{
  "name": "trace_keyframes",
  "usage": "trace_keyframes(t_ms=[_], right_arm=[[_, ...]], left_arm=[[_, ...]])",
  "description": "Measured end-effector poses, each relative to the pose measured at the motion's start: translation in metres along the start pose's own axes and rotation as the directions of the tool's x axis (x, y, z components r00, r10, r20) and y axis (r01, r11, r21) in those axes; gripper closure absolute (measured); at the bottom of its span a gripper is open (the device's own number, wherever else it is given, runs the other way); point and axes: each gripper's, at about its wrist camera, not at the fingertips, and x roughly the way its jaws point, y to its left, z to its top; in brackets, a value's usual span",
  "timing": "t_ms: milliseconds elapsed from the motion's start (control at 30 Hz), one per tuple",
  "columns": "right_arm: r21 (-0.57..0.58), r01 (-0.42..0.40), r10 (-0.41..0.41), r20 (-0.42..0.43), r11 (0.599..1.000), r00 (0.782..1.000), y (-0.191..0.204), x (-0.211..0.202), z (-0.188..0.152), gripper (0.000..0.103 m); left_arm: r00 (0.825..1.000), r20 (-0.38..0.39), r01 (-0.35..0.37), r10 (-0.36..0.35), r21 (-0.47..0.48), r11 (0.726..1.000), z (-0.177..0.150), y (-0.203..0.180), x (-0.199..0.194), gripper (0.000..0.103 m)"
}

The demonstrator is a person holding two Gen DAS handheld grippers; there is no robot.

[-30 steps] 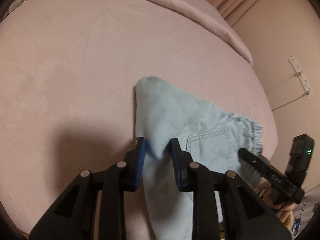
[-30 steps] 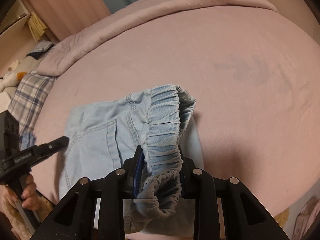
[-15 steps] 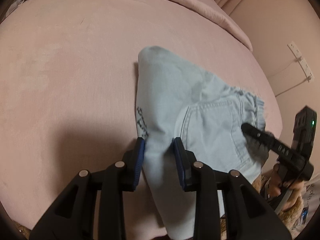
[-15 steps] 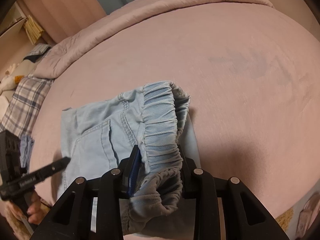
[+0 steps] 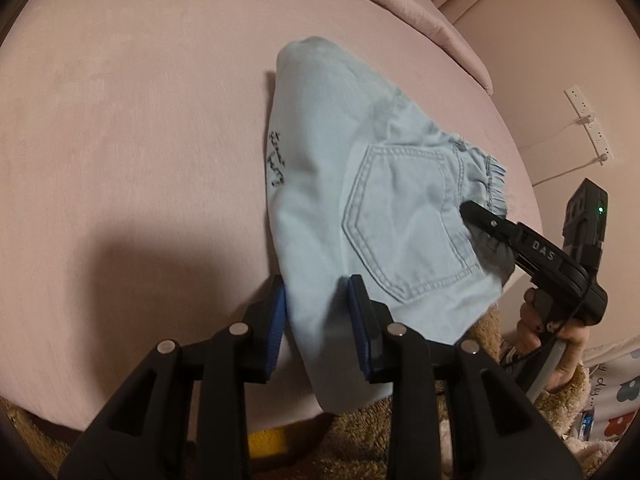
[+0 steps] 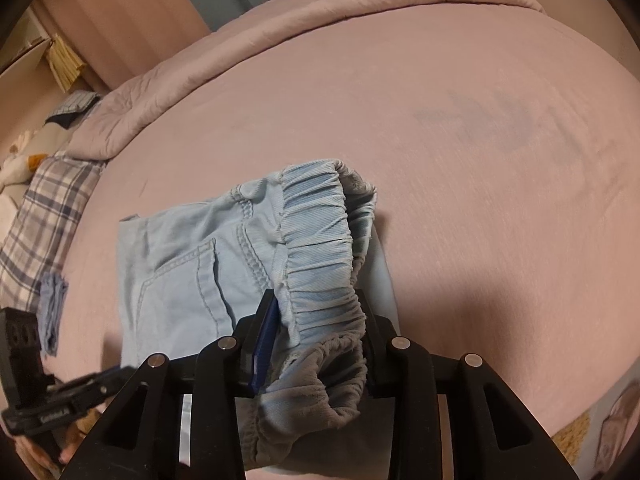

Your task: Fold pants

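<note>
Light blue denim pants (image 5: 360,160) lie folded on the pink bed (image 5: 140,120), back pocket up, one end hanging over the near edge. My left gripper (image 5: 316,308) straddles that end at the bed's edge. The cloth lies flat between its blue pads and under the right finger, not pinched. In the right wrist view the gathered elastic waistband (image 6: 320,240) stands up in a loop. My right gripper (image 6: 316,304) is shut on it, its jaws easing apart. The right gripper (image 5: 480,220) also shows from the side at the pants' waist end.
A rolled pink duvet (image 6: 320,20) lines the far side of the bed. Plaid bedding (image 6: 40,208) lies off to the left. A power strip (image 5: 588,124) with a cable hangs on the wall. A person's hand (image 5: 560,332) in a fuzzy brown sleeve holds the right gripper's handle.
My left gripper has slid back along the pants toward the bed's near edge, its jaws a little wider; the black stitched mark is now farther from the pads. The right gripper has stayed put.
</note>
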Motion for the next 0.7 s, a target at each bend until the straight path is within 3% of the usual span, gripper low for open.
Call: trace_keyframes(t_ms=[367, 700], right_arm=[[0.015, 0.020, -0.020, 0.007, 1.000, 1.000, -0.002, -0.004, -0.004, 0.063], [-0.002, 0.093, -0.093, 0.017, 0.996, 0.996, 0.006, -0.018, -0.015, 0.057]], left_arm=[[0.999, 0.001, -0.038, 0.038, 0.019, 0.999, -0.012, -0.008, 0.004, 0.072], [0.999, 0.000, -0.046, 0.046, 0.018, 0.999, -0.011, -0.009, 0.008, 0.071]])
